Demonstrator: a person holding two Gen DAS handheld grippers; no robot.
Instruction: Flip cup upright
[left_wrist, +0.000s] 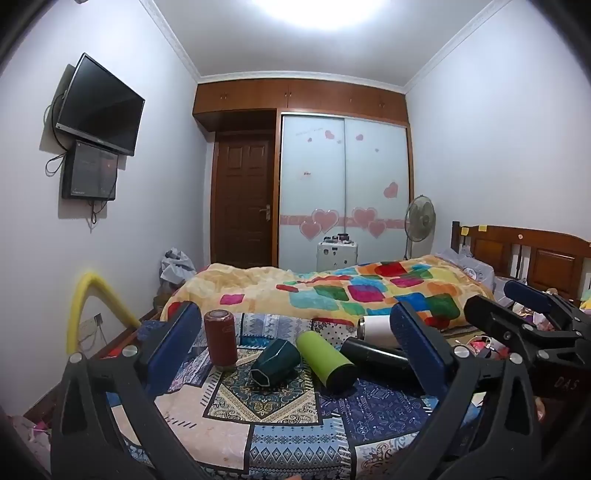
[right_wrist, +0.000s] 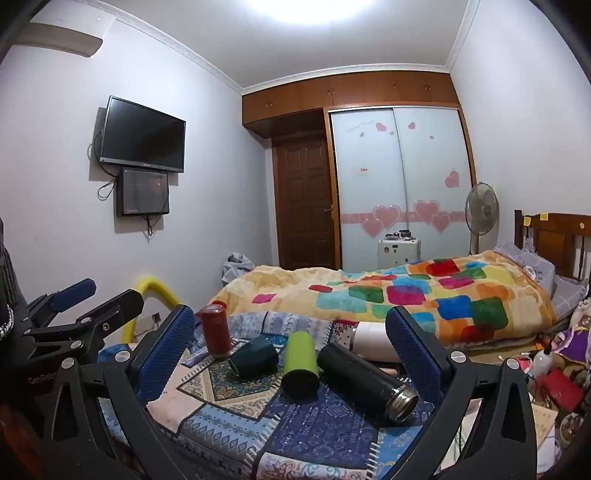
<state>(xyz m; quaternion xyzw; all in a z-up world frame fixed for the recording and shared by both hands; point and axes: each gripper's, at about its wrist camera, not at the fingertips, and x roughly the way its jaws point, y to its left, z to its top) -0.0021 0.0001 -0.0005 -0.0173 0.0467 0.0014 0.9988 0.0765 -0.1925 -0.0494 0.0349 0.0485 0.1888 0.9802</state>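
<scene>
From the left wrist, the left hand-held gripper (left_wrist: 295, 336) hangs spread wide and empty above the patterned cloth (left_wrist: 280, 435), where a dark green faceted ceramic cup (left_wrist: 275, 362) lies on its side beside a lime-green tumbler (left_wrist: 325, 360). From the right wrist, the right hand-held gripper (right_wrist: 291, 339) gapes empty too, with the cup (right_wrist: 255, 357) lying near a standing red bottle (right_wrist: 216, 328).

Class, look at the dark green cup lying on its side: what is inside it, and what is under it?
The dark green cup shows a dark interior through its open mouth; nothing is visible there, but the depth is shadowed. It lies on the patterned cloth; the cloth's pattern beneath it is covered.
</scene>
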